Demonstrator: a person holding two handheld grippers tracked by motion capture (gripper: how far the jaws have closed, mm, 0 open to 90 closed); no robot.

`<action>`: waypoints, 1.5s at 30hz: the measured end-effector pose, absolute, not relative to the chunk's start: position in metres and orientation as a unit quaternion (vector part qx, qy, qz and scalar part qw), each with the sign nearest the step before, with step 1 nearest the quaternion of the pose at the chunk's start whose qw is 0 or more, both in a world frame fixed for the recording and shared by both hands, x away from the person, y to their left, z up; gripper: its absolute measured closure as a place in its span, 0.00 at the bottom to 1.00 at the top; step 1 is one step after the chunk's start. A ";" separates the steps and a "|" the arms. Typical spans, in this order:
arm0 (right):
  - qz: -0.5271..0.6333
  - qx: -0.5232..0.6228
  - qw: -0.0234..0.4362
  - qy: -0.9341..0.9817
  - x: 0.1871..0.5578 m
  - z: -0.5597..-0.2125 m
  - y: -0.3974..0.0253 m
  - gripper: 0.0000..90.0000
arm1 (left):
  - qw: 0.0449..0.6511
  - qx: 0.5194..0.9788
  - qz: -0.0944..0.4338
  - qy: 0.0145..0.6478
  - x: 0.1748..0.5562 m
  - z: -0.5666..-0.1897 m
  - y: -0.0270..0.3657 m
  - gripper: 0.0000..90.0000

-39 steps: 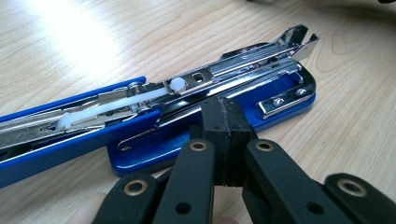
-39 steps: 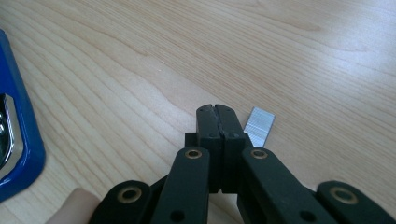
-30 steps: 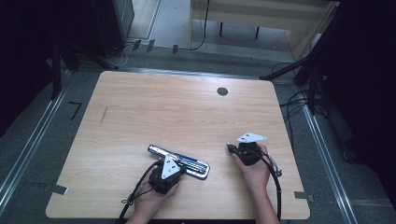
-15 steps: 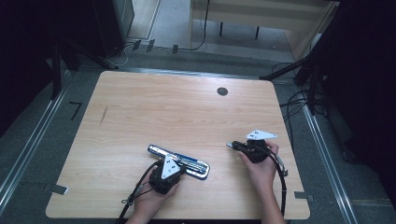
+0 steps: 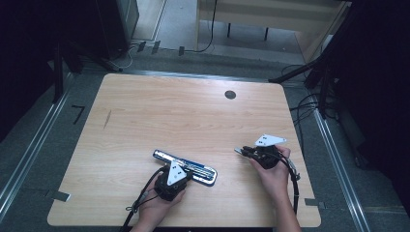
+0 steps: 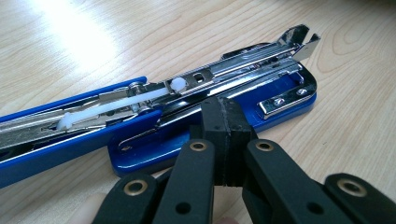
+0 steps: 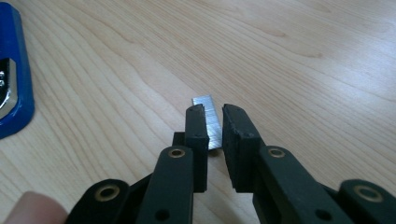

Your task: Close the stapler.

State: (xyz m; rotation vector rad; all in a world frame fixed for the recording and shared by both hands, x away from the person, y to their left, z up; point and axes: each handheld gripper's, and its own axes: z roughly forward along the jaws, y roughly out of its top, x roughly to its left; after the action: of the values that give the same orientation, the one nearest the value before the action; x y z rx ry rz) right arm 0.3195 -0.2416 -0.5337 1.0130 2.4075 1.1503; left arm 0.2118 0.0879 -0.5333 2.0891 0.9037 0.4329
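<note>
From the high view, I have a wooden table [image 5: 145, 116] with most of its top bare from the centre out to 12 o'clock; all my work sits in the near strip. One dark round grommet [image 5: 230, 94] lies toward 1 o'clock, well apart from everything.

Count: one stapler [image 5: 186, 166], opened out flat, blue base with its chrome magazine exposed; one short strip of staples [image 7: 209, 122]; two grippers.

The stapler lies around 6 o'clock, long axis running from 10 toward 4, near the front edge but not touching it. Open tabletop lies between it and the right gripper.

My left gripper [image 5: 170, 180] sits at the stapler's near side, the hand coming in from the bottom edge, forearm low. In the left gripper view the jaws are pressed together, tips against the stapler's [image 6: 187, 112] edge near its middle; I cannot tell whether they pinch any of it.

My right gripper [image 5: 251, 152] is at 4 o'clock, near the right edge, pointing toward 9, hand wrapped under it. In the right gripper view the jaws stand slightly apart with the staple strip in the gap, flat on the wood; whether either jaw touches it I cannot tell
</note>
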 end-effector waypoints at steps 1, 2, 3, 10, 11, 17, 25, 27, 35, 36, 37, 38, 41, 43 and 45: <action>0.402 0.350 0.142 0.834 0.320 -0.534 -0.243 0.86 | 0.401 0.826 0.171 0.357 0.212 -0.533 0.088 1.00; 0.402 0.350 0.142 0.834 0.320 -0.534 -0.243 0.86 | 0.401 0.826 0.171 0.357 0.212 -0.533 0.088 1.00; 0.410 0.344 0.141 0.833 0.321 -0.535 -0.244 0.83 | 0.401 0.826 0.171 0.357 0.212 -0.533 0.088 1.00; 0.416 0.342 0.130 0.832 0.324 -0.538 -0.246 0.81 | 0.402 0.826 0.171 0.357 0.212 -0.533 0.088 1.00; 0.417 0.342 0.130 0.832 0.325 -0.538 -0.246 0.80 | 0.402 0.826 0.171 0.358 0.212 -0.533 0.088 1.00; 0.419 0.342 0.126 0.831 0.329 -0.542 -0.246 0.80 | 0.403 0.825 0.169 0.358 0.212 -0.533 0.088 1.00; 0.418 0.335 0.122 0.836 0.330 -0.545 -0.246 0.80 | 0.403 0.825 0.169 0.358 0.212 -0.533 0.088 1.00; 0.416 0.337 0.121 0.836 0.330 -0.546 -0.246 0.81 | 0.403 0.825 0.169 0.358 0.212 -0.533 0.088 1.00; 0.422 0.330 0.117 0.836 0.330 -0.549 -0.245 0.88 | 0.403 0.825 0.169 0.359 0.212 -0.533 0.088 1.00; 0.422 0.330 0.117 0.836 0.330 -0.549 -0.245 0.88 | 0.403 0.825 0.169 0.359 0.212 -0.533 0.088 1.00; 0.422 0.330 0.116 0.836 0.330 -0.549 -0.244 0.88 | 0.403 0.825 0.169 0.358 0.212 -0.533 0.088 1.00; 0.421 0.326 0.120 0.838 0.330 -0.549 -0.244 0.88 | 0.403 0.825 0.169 0.359 0.212 -0.533 0.088 1.00; 0.415 0.329 0.130 0.838 0.329 -0.548 -0.243 0.89 | 0.403 0.825 0.169 0.359 0.212 -0.533 0.088 1.00; 0.411 0.333 0.134 0.838 0.328 -0.547 -0.242 0.89 | 0.403 0.825 0.169 0.359 0.212 -0.533 0.088 1.00; 0.412 0.333 0.135 0.837 0.328 -0.547 -0.243 0.89 | 0.403 0.825 0.169 0.359 0.212 -0.533 0.088 1.00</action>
State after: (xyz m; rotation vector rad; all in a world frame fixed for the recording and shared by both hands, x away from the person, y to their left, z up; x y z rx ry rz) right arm 0.3279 -0.2425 -0.5466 0.9643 2.4264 1.1954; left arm 0.2121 0.0882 -0.5335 2.0832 0.9070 0.4261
